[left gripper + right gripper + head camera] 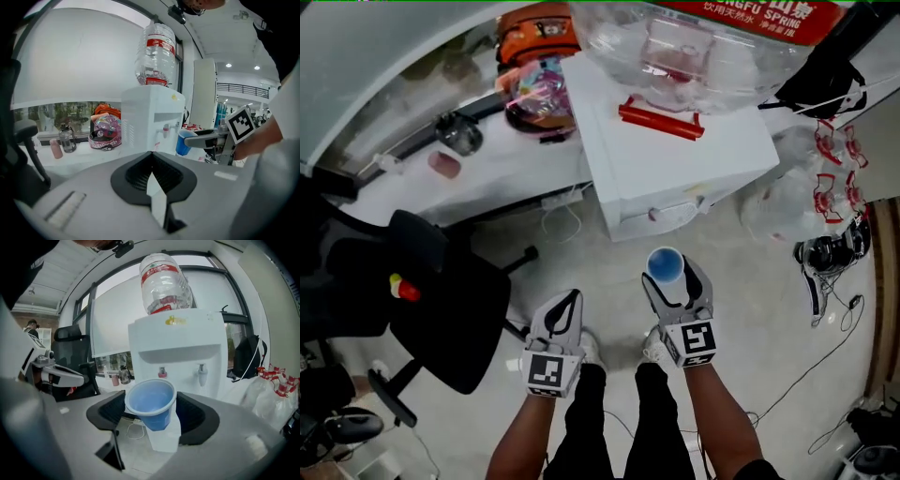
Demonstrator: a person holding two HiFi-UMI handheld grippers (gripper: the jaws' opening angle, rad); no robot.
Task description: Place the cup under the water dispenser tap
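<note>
A white water dispenser (675, 159) stands straight ahead with a big clear bottle (165, 283) upside down on top. Under its front recess hang a red tap (162, 372) and a white tap (202, 374). My right gripper (673, 274) is shut on a blue cup (665, 265), which it holds upright above the floor, short of the dispenser. In the right gripper view the cup (152, 404) sits between the black pads, below and in front of the taps. My left gripper (567, 305) hangs beside it on the left, shut (151, 161) with nothing held.
A black office chair (441, 309) stands at the left. On the white sill behind it lie a colourful helmet (534, 94), a clear bottle (457, 133) and a pink tumbler (443, 164). Plastic bags (787, 202), shoes (825, 255) and loose cables lie on the floor at right.
</note>
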